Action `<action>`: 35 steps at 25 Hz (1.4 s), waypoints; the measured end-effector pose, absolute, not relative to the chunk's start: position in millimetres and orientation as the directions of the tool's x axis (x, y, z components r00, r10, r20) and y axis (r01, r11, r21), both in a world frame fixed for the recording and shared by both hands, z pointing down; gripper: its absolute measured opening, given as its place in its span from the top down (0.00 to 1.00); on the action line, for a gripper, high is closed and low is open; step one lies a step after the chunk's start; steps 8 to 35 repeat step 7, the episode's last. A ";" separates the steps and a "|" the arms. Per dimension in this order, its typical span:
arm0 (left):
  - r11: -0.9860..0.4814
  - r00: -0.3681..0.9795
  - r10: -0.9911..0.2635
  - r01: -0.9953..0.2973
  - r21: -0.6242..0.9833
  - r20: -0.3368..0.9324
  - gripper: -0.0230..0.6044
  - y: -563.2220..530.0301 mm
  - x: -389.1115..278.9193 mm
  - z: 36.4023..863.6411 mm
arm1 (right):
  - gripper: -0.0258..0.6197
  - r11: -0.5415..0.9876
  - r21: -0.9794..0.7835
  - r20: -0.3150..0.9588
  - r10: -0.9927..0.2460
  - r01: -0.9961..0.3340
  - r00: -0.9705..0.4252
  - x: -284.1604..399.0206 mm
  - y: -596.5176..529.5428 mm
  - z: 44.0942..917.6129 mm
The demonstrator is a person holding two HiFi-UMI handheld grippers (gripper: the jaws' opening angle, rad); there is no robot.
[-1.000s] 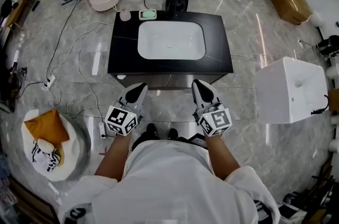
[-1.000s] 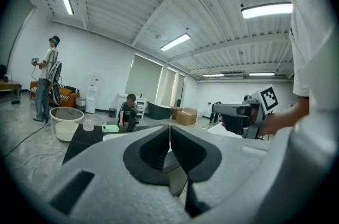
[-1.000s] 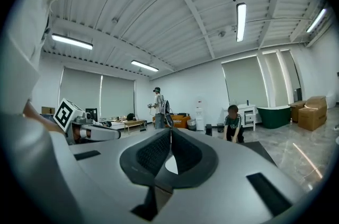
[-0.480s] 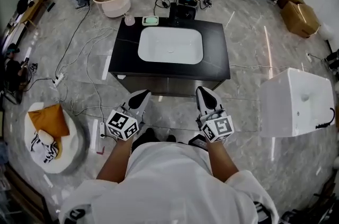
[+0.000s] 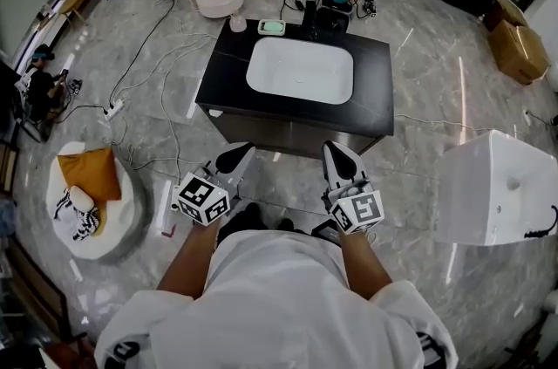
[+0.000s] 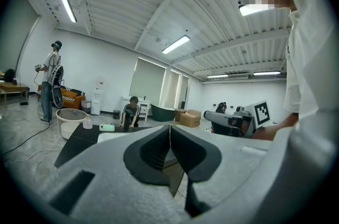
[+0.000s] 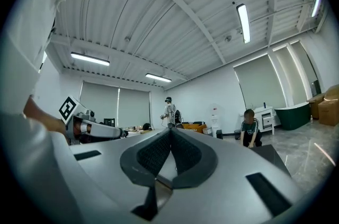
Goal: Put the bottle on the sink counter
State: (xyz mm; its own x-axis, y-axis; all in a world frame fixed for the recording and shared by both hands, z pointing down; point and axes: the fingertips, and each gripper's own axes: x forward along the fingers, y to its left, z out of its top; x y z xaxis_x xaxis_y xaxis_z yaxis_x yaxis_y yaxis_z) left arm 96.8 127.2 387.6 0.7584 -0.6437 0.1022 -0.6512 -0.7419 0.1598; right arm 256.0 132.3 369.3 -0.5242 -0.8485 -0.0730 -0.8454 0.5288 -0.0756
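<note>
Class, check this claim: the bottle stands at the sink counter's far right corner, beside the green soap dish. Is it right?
No. The head view shows the bottle at the sink counter's far left corner, not the right; it is beside the green soap dish.

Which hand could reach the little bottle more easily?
Left, probably. The bottle stands by the sink counter's far left corner, on the left hand-held gripper's side; the right hand-held gripper would reach across the basin. Both are shut and empty.
</note>
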 end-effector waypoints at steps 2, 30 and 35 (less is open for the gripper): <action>-0.733 0.750 -0.653 -0.661 0.162 0.105 0.93 128.4 91.7 389.8 | 0.94 0.538 -0.076 -0.075 -0.843 -0.840 -0.533 252.4 130.2 370.2; -0.730 0.750 -0.653 -0.661 0.174 0.107 0.93 132.9 91.9 390.3 | 0.94 0.552 -0.075 -0.077 -0.833 -0.830 -0.547 250.7 130.4 366.7; -0.730 0.750 -0.653 -0.661 0.174 0.107 0.93 132.9 91.9 390.3 | 0.94 0.552 -0.075 -0.077 -0.833 -0.830 -0.547 250.7 130.4 366.7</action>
